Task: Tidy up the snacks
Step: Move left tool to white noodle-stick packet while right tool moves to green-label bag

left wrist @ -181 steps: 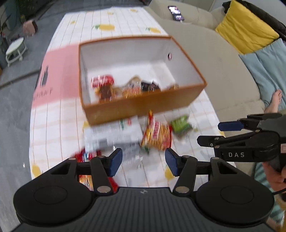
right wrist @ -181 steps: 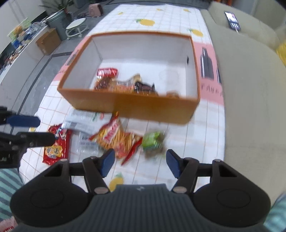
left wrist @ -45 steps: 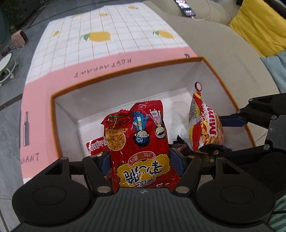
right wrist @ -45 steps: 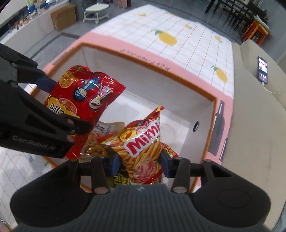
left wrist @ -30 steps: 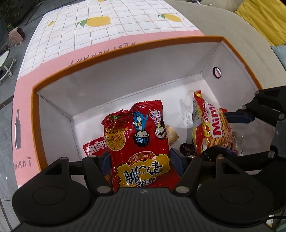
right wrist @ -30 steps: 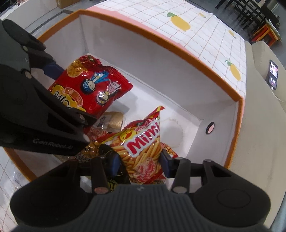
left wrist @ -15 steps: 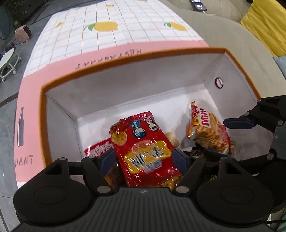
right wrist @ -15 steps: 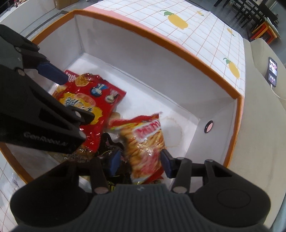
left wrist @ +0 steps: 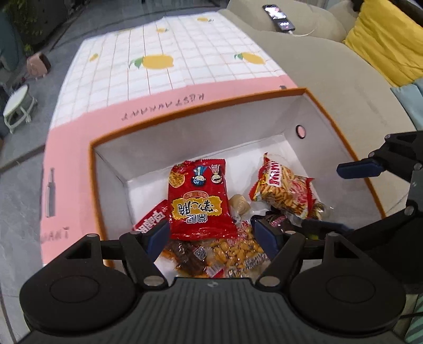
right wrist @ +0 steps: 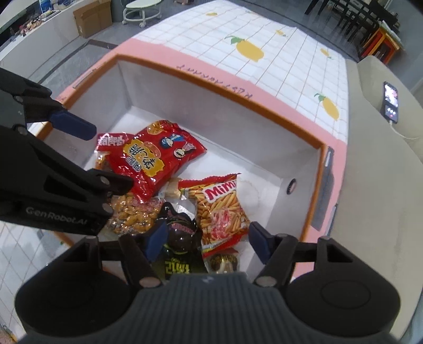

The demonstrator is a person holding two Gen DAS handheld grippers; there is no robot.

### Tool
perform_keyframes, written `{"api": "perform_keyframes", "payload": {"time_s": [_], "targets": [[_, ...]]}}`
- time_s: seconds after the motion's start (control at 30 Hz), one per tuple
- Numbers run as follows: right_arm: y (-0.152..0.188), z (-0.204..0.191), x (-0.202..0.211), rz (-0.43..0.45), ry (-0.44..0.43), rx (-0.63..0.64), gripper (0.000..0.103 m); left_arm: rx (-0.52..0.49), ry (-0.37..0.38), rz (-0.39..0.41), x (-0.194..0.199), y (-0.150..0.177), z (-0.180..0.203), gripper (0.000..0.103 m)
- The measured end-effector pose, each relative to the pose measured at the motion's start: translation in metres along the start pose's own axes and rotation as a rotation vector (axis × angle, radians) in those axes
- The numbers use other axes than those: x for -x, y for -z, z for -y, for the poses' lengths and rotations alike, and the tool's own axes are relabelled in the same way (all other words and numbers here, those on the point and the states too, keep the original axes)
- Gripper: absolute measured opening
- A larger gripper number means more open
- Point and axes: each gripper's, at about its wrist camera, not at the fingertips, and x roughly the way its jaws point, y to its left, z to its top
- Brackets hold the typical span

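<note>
Left gripper point(left wrist: 211, 234) wide open, right gripper point(right wrist: 206, 239) opening, both empty above the orange-rimmed box point(left wrist: 201, 112); red snack bag point(left wrist: 199, 201) and Mimi bag point(right wrist: 222, 209) lie inside

Place: a home living room
Sofa point(left wrist: 330, 60): big and beige, right beside the bench
Cushion point(left wrist: 383, 39): yellow, on the sofa
Phone point(left wrist: 280, 19): lies on the sofa, plugged in
Bench point(left wrist: 164, 71): has a lemon tablecloth
Floor point(left wrist: 15, 185): grey tiles

Box point(left wrist: 341, 148): near wall hidden behind gripper bodies. Red packet point(left wrist: 150, 221) mostly buried under larger red bag point(left wrist: 198, 201). Tabletop point(left wrist: 158, 74) print blurred.
</note>
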Motion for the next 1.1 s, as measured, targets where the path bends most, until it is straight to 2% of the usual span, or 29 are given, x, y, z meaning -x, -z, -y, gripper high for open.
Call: {"api": "perform_keyframes", "payload": {"time_s": [0.13,0.33,0.47,0.63,0.77,0.93,1.1], "targets": [[0.015,-0.002,0.031,0.059,-0.005,-0.021,0.068,-0.046,-0.021,0.062,0.035,0.013,0.01,0.086],[0.048,-0.012,0.073,0.149,0.006,-0.061,0.069,-0.061,-0.038,0.155,0.081,0.043,0.027,0.086],[0.076,-0.02,0.095,0.2,0.0,-0.11,0.069,-0.067,-0.031,0.182,0.102,0.068,0.039,0.086],[0.111,-0.031,0.105,0.227,0.008,-0.177,0.069,-0.04,-0.016,0.15,0.111,0.099,0.047,0.086],[0.14,-0.041,0.105,0.24,-0.013,-0.245,0.069,0.039,0.012,0.147,0.112,0.123,0.045,0.086],[0.173,-0.053,0.101,0.245,-0.006,-0.32,0.069,0.067,-0.016,0.131,0.104,0.158,0.046,0.086],[0.197,-0.062,0.088,0.231,-0.017,-0.393,0.069,0.137,-0.025,0.151,0.1,0.188,0.044,0.086]]}}
